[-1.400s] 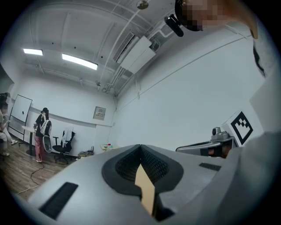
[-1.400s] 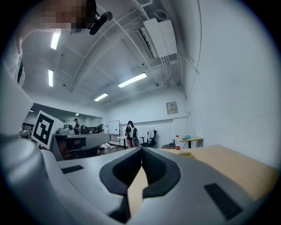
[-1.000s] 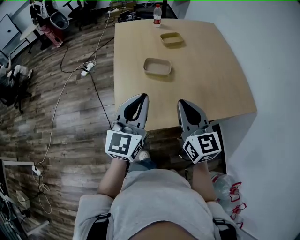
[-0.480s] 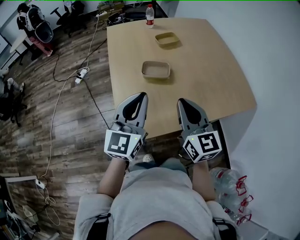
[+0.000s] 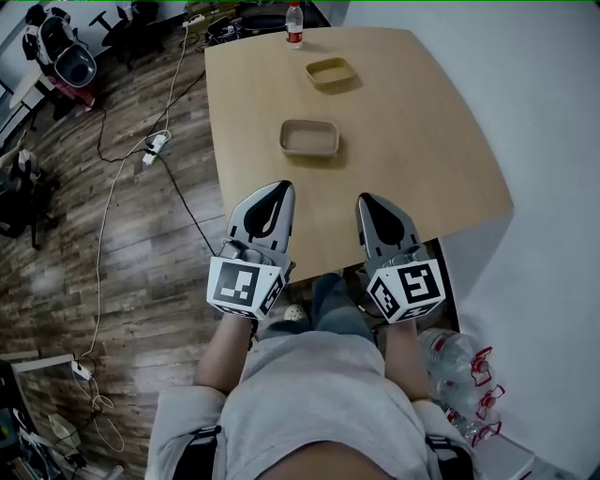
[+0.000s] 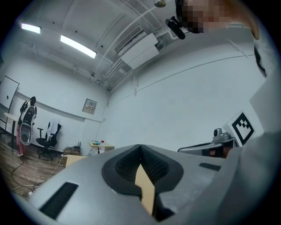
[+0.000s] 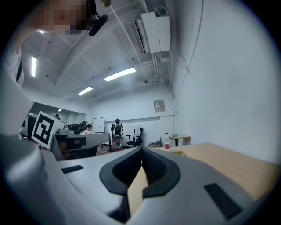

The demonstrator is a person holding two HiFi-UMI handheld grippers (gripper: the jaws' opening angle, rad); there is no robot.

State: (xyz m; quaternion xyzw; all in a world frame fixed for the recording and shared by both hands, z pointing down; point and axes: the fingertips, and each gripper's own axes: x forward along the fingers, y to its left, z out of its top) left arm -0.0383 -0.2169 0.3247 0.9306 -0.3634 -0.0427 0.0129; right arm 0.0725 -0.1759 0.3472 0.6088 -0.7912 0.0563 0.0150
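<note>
My left gripper [image 5: 278,187] is shut, its jaws pressed together with nothing between them. It hangs over the near left corner of the counter [image 5: 431,141], tip forward and tilted up enough that its own view takes in mostly wall and ceiling. To its left a cable [image 5: 120,183] trails across the wooden floor.

Ahead of it, nearer the middle of the counter, lies a shallow tan tray [image 5: 309,138], apparently empty and well apart from both grippers. A second tray [image 5: 330,72] sits farther back, and a bottle [image 5: 294,22] stands at the far edge.

My right gripper [image 5: 367,200] is also shut and empty. It is level with the left one, over the near edge of the counter, with a gap between the two. Down on the floor to its right is a pack of water bottles [image 5: 459,361].

As I judge it, both grippers are only poised at the near edge, and nothing is in reach. To handle the near tray well, I should tip the grippers down so their views show the counter. The jaws must part before they meet the tray's thin rim. I should come in low and straight, since a light tray will slide if nudged sideways.
</note>
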